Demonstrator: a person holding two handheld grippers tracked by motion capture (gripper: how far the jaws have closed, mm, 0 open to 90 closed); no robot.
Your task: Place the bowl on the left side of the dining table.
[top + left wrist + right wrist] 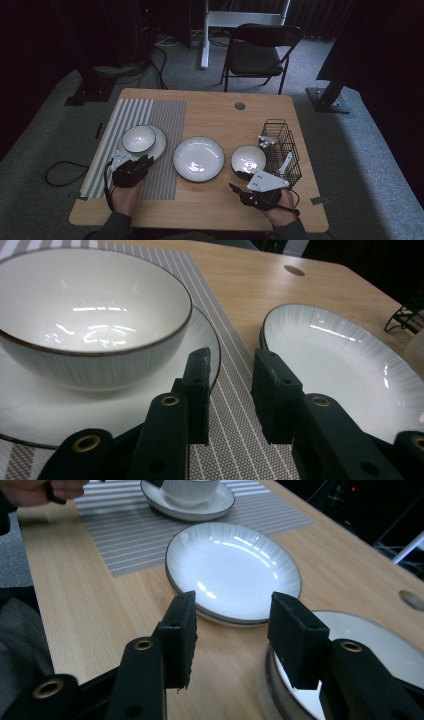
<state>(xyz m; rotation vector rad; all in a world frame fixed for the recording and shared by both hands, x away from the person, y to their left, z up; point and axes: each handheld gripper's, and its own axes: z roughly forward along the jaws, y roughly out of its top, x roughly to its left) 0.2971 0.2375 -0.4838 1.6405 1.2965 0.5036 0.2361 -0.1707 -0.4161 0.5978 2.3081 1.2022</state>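
A white bowl sits on a white plate on the striped placemat. My left gripper lies just in front of that plate. In the left gripper view it is open over the mat, between the bowl's plate and the middle plate. A second bowl stands right of the middle plate. My right gripper hovers in front of that bowl. It is open with only bare table between the jaws, and its right pad is over the bowl's rim.
A black wire basket holding white pieces stands at the table's right edge, beside the second bowl. A round cable hole is in the tabletop at the back. A black folding chair stands behind the table.
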